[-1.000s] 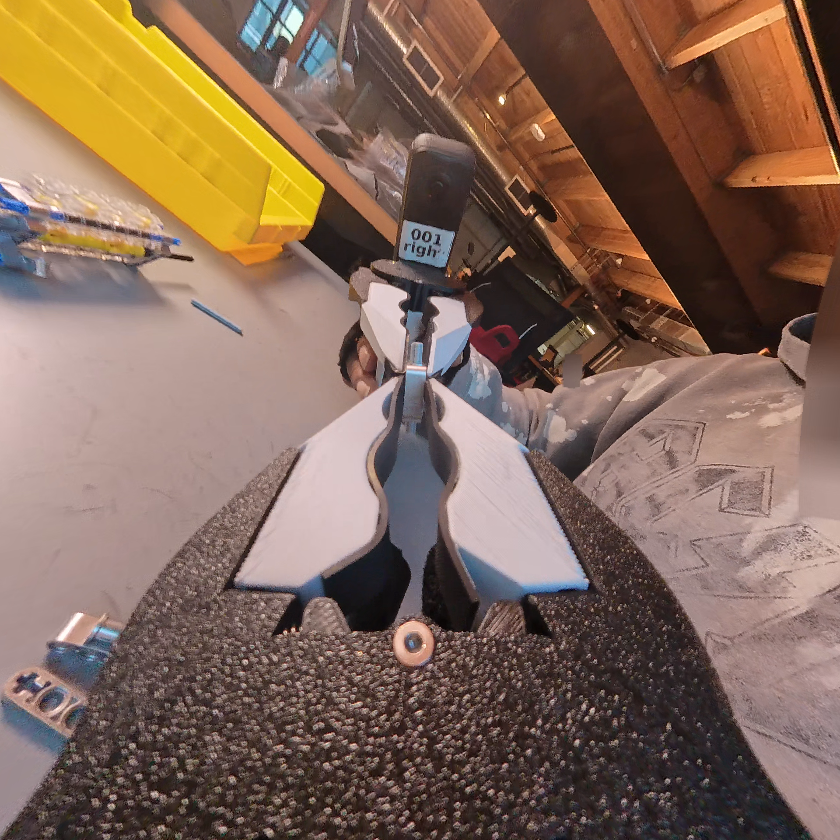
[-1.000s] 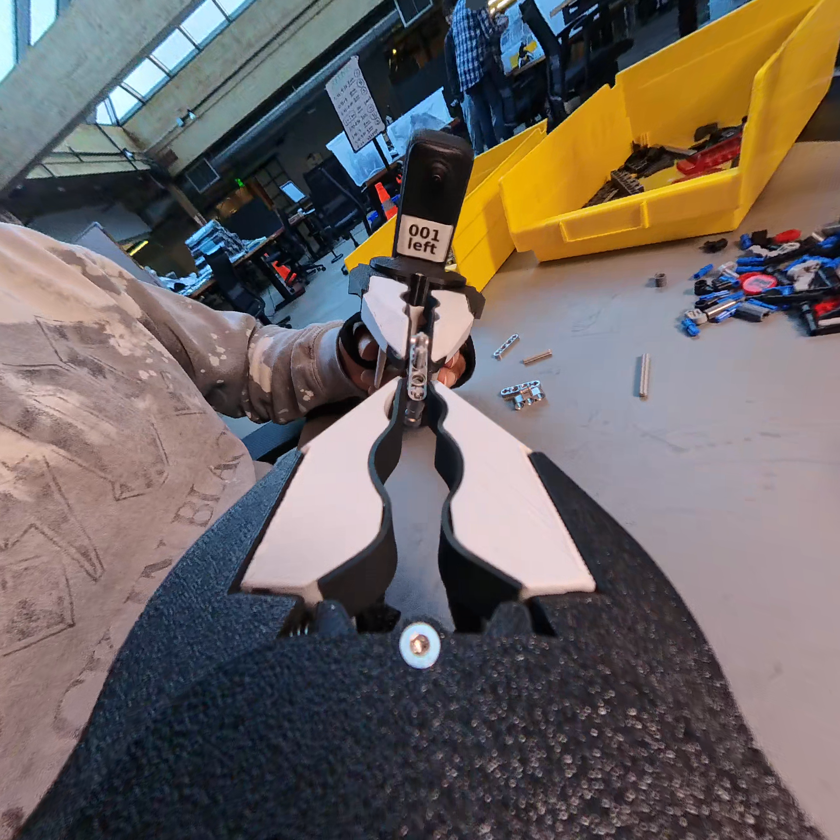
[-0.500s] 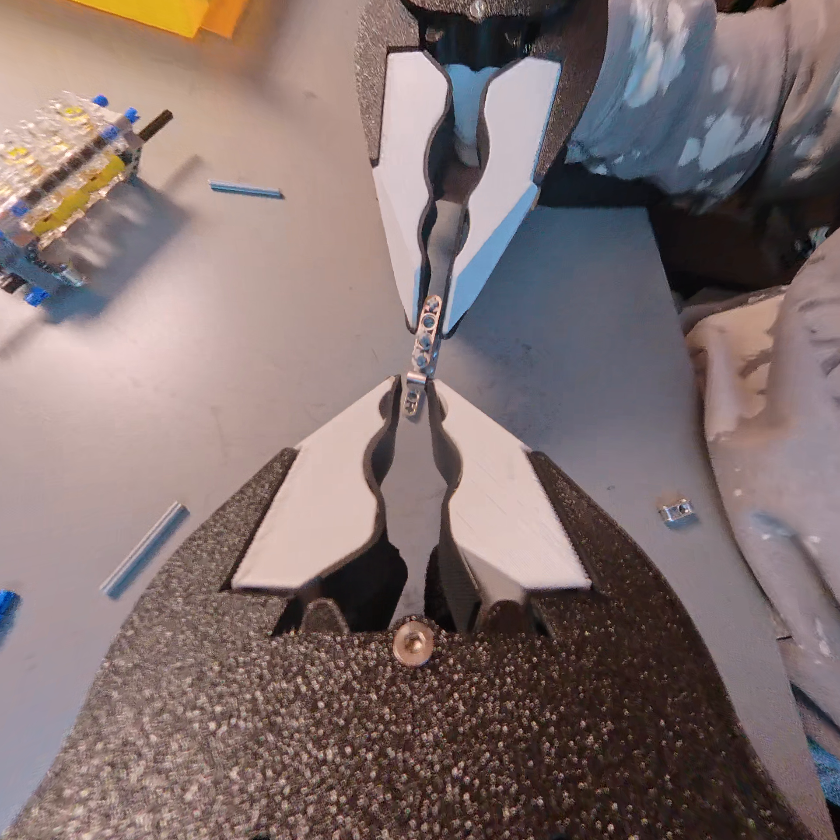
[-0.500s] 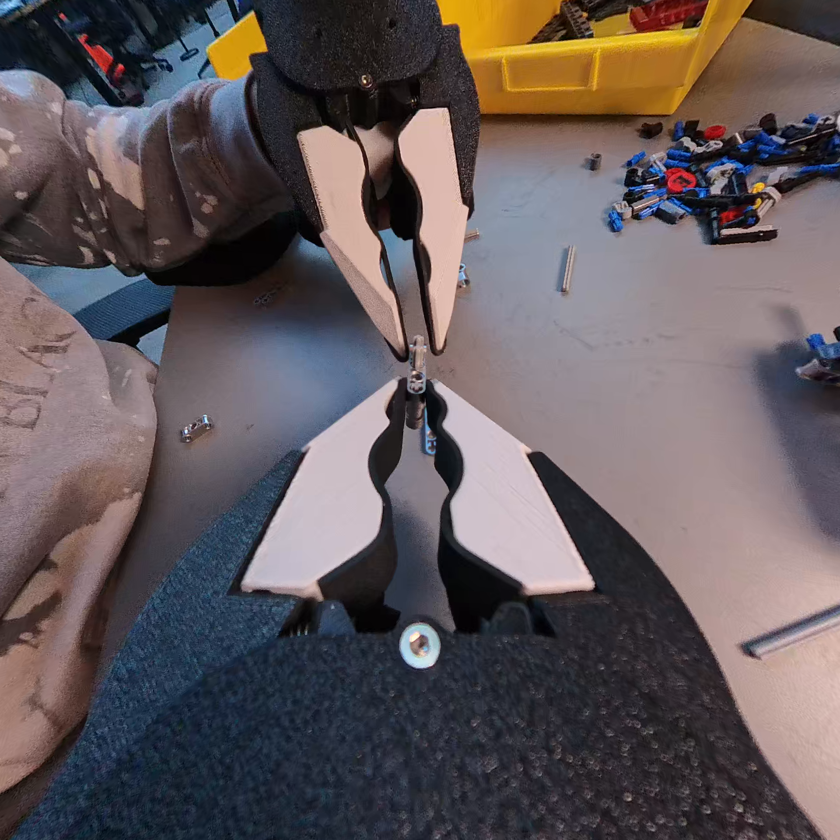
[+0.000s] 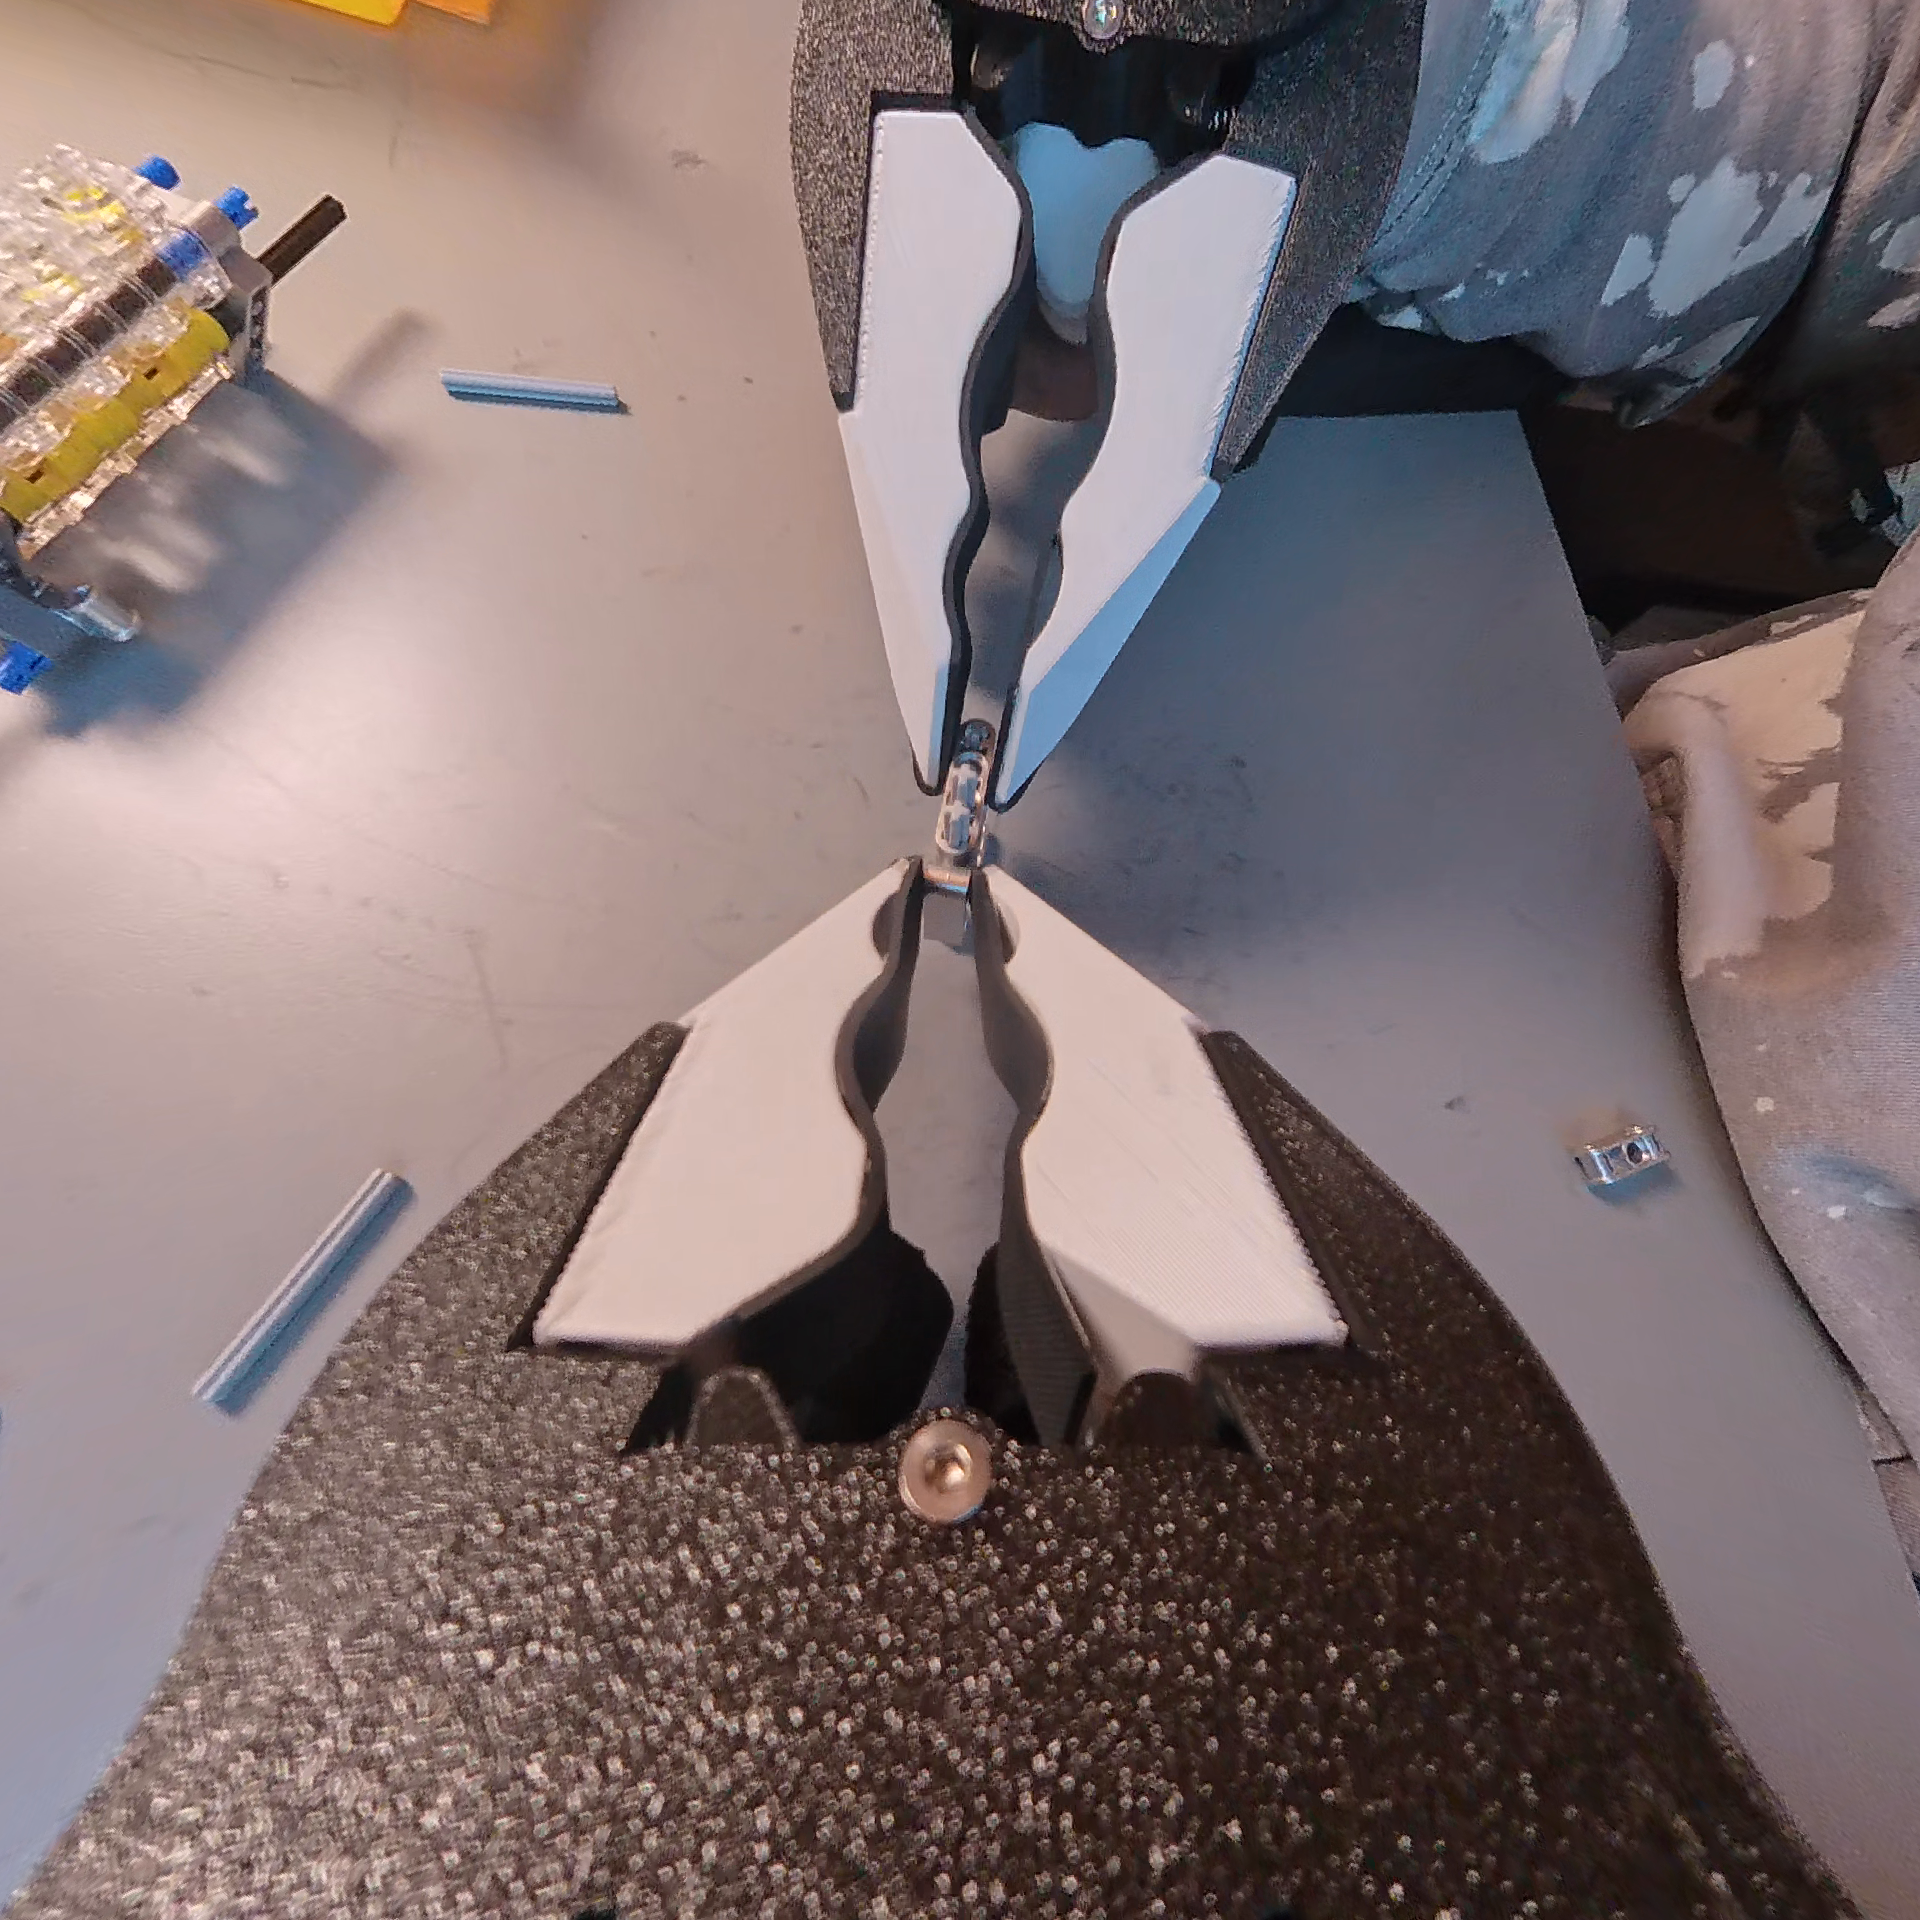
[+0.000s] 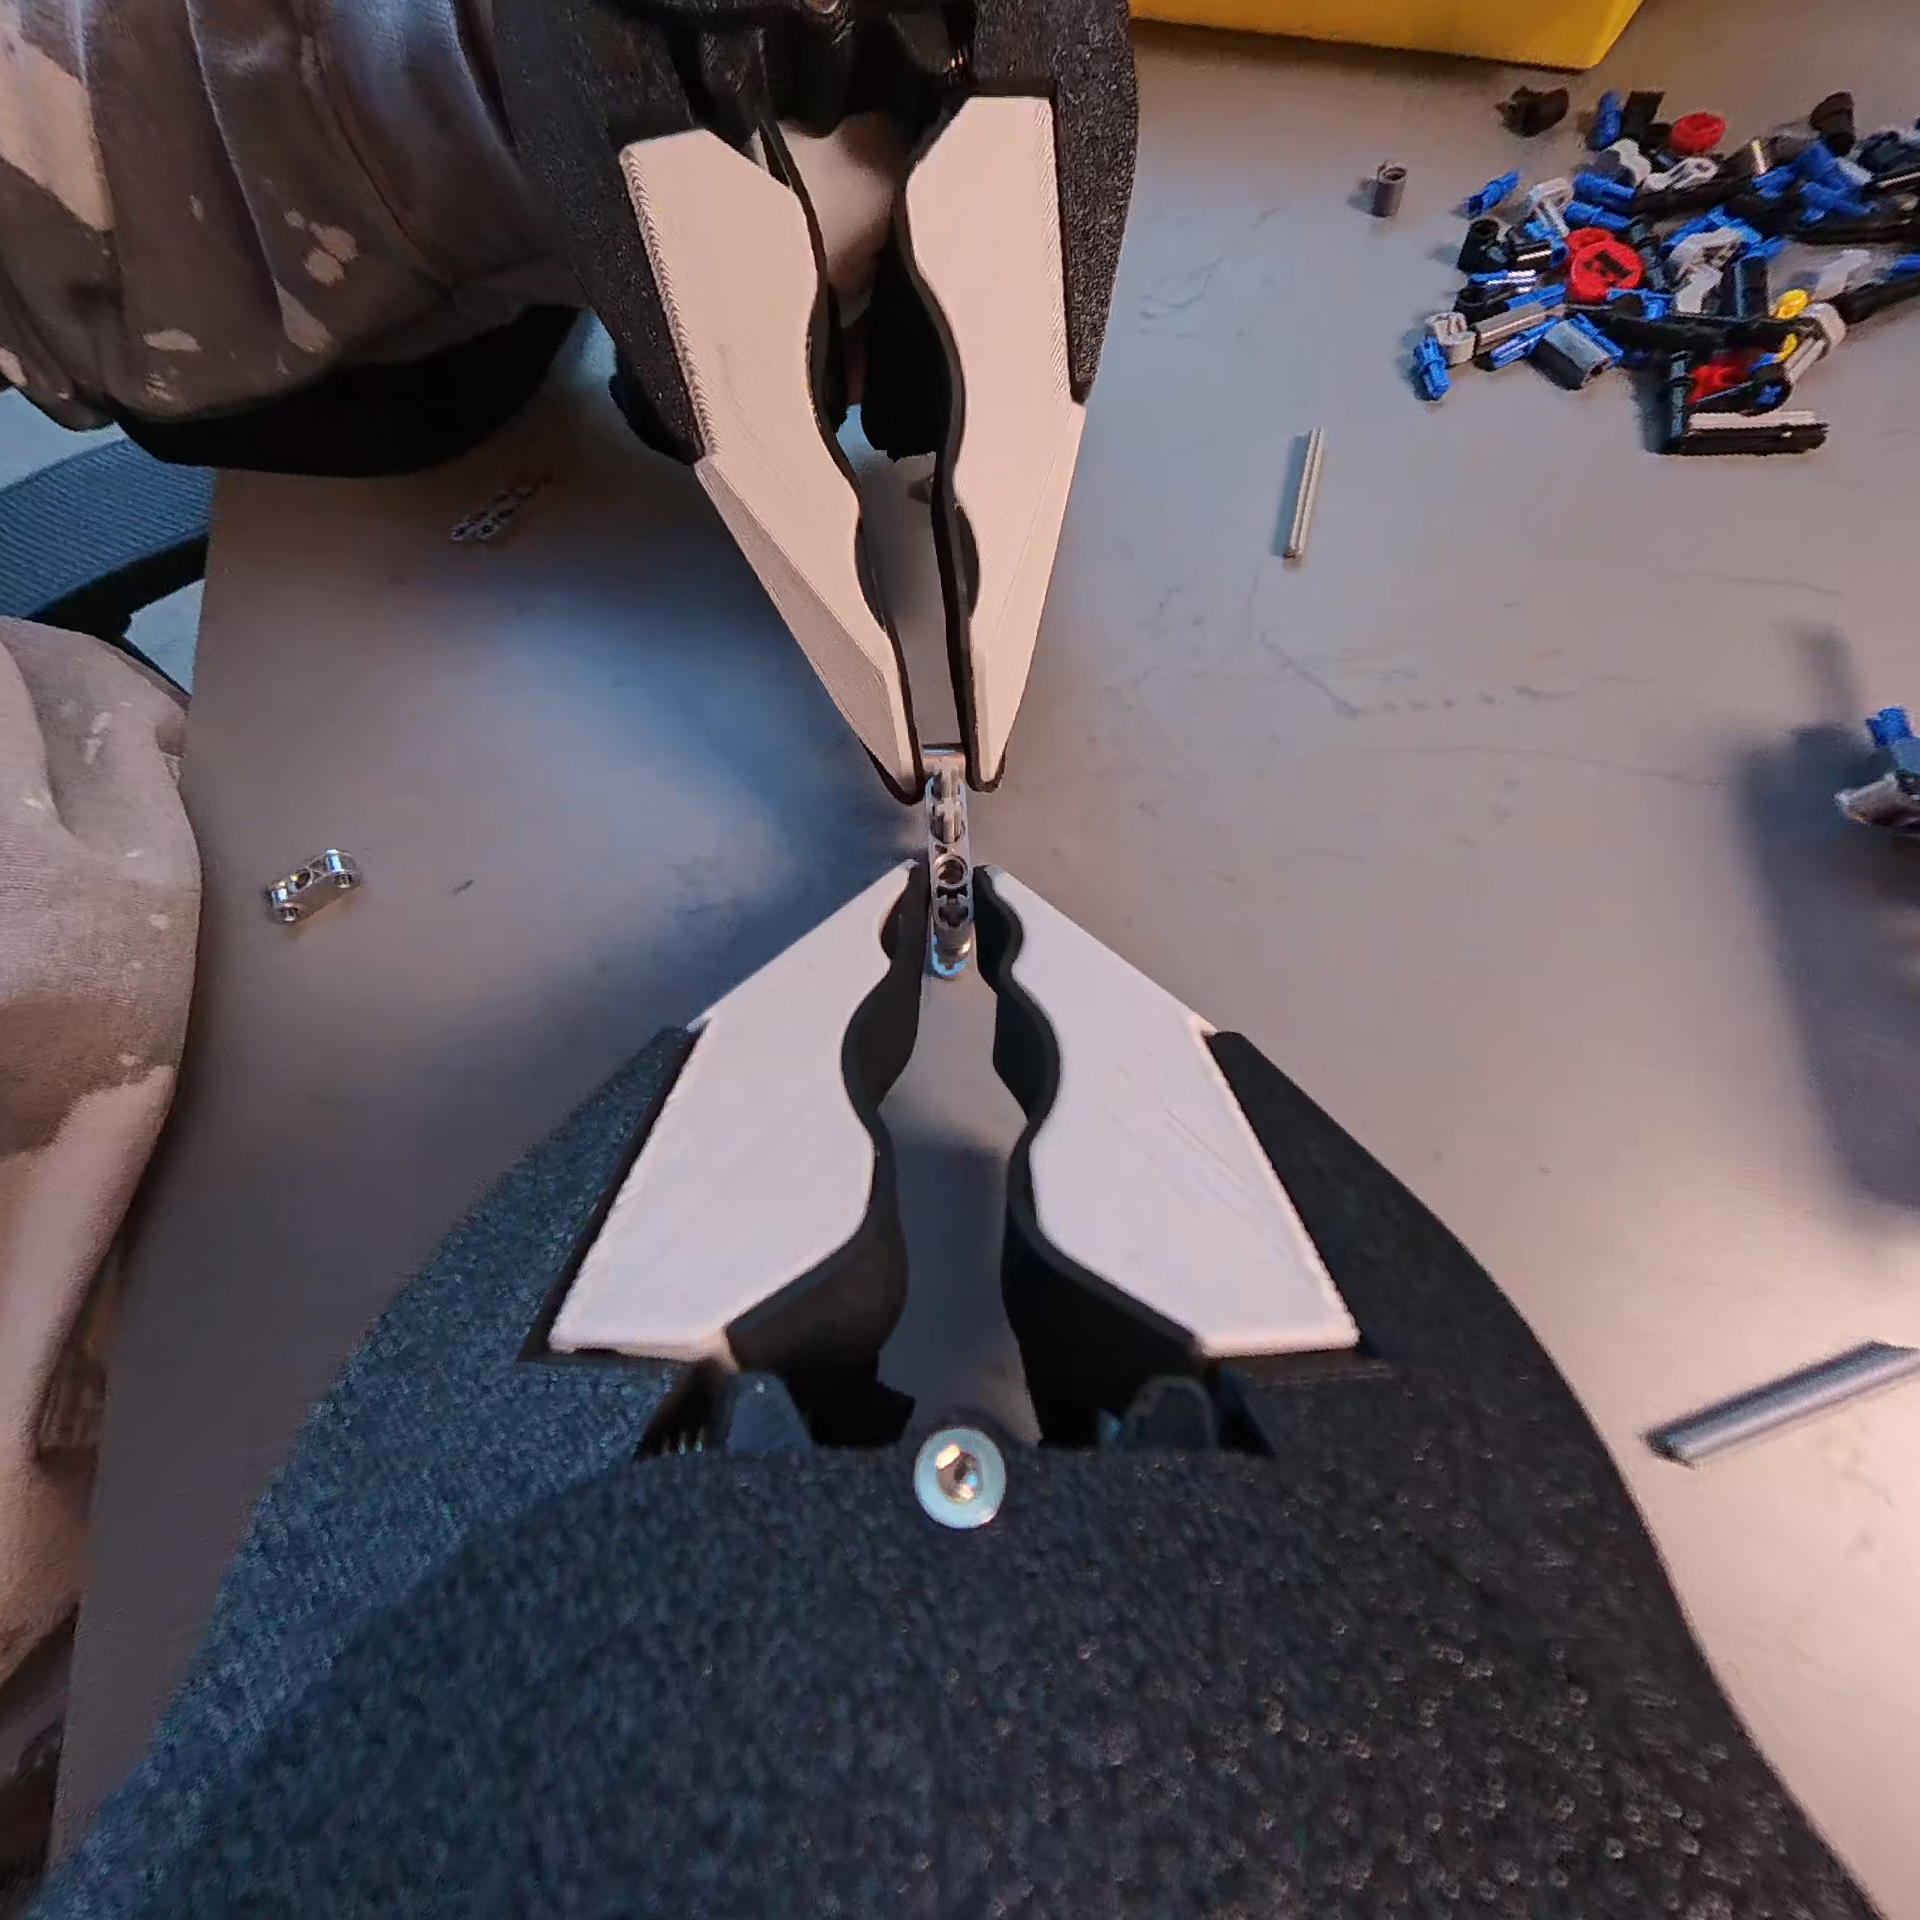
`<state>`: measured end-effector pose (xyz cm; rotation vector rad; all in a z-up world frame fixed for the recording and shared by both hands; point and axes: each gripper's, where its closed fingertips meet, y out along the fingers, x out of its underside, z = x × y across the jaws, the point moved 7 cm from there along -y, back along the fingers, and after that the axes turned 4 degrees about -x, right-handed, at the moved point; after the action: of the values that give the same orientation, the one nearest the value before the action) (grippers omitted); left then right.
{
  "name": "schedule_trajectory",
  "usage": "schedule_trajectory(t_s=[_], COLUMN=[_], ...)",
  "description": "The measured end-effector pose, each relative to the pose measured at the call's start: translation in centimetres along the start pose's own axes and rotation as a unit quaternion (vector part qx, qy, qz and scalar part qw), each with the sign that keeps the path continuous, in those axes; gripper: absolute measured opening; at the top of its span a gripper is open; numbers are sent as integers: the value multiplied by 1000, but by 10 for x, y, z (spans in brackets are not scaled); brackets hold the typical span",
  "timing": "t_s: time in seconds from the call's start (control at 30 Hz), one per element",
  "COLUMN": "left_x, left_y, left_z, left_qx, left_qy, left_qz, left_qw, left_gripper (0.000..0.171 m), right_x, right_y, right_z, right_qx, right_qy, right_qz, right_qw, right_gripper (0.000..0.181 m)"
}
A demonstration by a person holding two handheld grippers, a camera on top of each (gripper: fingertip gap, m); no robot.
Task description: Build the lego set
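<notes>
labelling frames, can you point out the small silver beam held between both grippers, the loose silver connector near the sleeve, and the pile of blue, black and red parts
small silver beam (image 6: pixel 948 873), right wrist view, its holed middle
loose silver connector (image 6: pixel 312 885), right wrist view, its centre
pile of parts (image 6: pixel 1662 281), right wrist view, middle of the heap

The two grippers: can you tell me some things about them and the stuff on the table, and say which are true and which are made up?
1. Both grippers pinch the same small silver beam. True.
2. The left gripper is wide open. False: it is shut on the beam's end.
3. The right gripper meets the left tip to tip. True.
4. A pile of blue, black and red parts lies on the grey table. True.
5. The short silver piece sits inside a gripper. False: it lies loose on the table.
</notes>
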<state>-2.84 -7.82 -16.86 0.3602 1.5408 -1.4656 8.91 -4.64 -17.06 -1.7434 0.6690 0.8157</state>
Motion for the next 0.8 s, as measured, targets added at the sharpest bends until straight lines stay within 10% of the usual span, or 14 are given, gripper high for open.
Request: schedule_trajectory(t_s=[0.8], left_x=[6], left_y=[2], left_z=[8], left_qx=[-18], left_qy=[47], left_qz=[-8], left_qw=[999], left_gripper=[6], right_x=[-9], right_y=[3], right_z=[-11], right_qx=[44], right_qy=[-89], right_qz=[-11], right_qw=[995], right_gripper=[7])
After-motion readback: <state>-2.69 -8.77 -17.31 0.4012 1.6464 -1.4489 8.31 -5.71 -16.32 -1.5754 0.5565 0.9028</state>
